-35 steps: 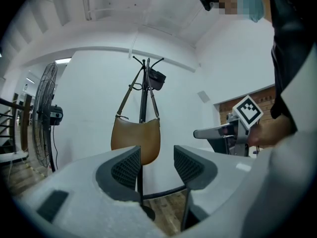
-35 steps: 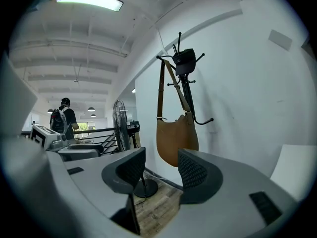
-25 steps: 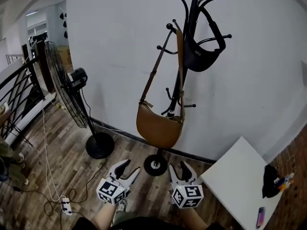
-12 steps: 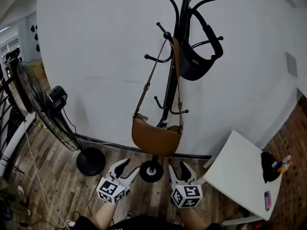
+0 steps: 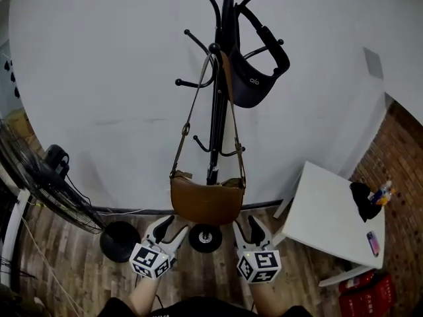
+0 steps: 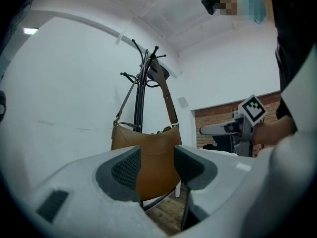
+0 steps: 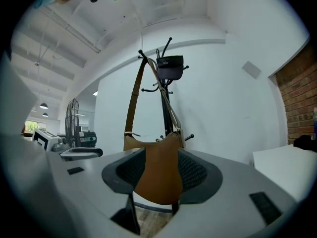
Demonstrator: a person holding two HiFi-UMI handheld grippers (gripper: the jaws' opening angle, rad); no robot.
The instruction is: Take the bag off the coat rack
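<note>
A tan leather shoulder bag (image 5: 206, 201) hangs by its long strap from a hook of the black coat rack (image 5: 219, 78) against the white wall. A black bag (image 5: 254, 78) hangs higher on the same rack. My left gripper (image 5: 168, 227) and right gripper (image 5: 249, 228) are both low, just in front of the tan bag's bottom, open and holding nothing. Ahead of the open jaws, the tan bag (image 6: 141, 157) fills the left gripper view. It also hangs beyond the jaws as the tan bag (image 7: 158, 170) in the right gripper view.
A white table (image 5: 330, 216) stands to the right with a black item (image 5: 362, 200) and a phone (image 5: 373, 243) on it. A standing fan (image 5: 46, 183) with a round base is at the left. The rack's round foot (image 5: 207, 238) rests on the wood floor.
The view has swung rightward and closer to the rack: the tan bag now hangs centred just above both grippers, and the fan has slid to the left edge. Both grippers stay open.
</note>
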